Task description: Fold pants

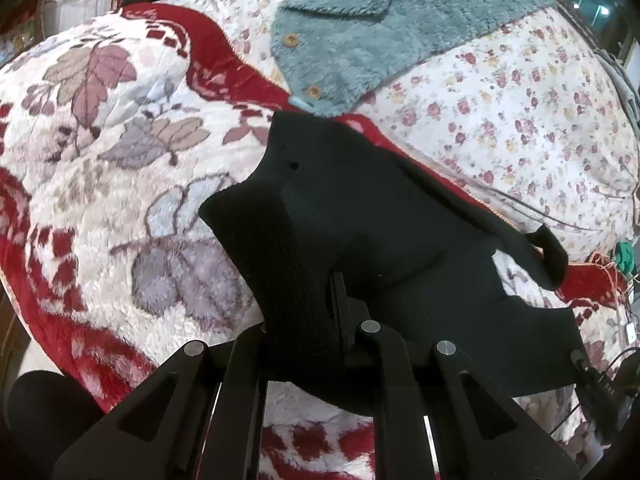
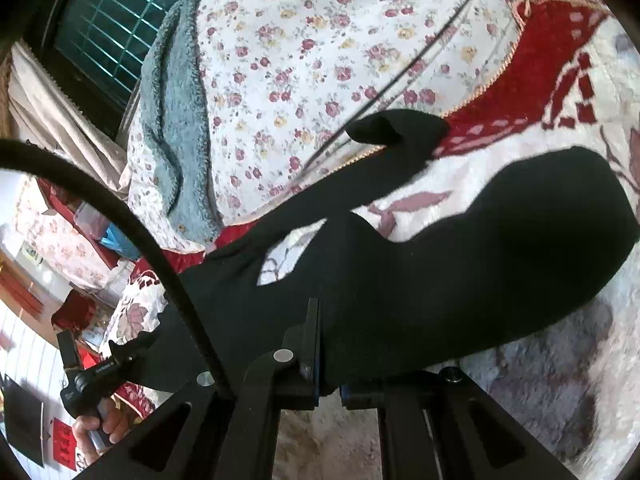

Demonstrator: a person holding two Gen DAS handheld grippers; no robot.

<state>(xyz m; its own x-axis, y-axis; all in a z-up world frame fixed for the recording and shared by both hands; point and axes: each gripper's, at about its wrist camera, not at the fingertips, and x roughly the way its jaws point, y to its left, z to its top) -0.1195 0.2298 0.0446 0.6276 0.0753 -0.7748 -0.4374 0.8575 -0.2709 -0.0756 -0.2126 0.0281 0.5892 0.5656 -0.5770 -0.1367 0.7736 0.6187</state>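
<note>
Left wrist view: the left gripper (image 1: 338, 312) is clamped on a ribbed edge of the black pants (image 1: 380, 232), which are raised above the plush floral blanket (image 1: 100, 152) on the bed, near a grey-blue fleece cardigan (image 1: 380, 32). Right wrist view: the right gripper (image 2: 328, 364) is likewise pinched on the pants (image 2: 420, 280), the cloth hanging between both. The step appears to be lifting and spreading; next likely calls for laying the pants flat.

Your left had open red floral blanket (image 1: 100, 152); far ahead lay a teal fleece jacket (image 1: 380, 28), a thin cable (image 2: 404, 80) right.
</note>
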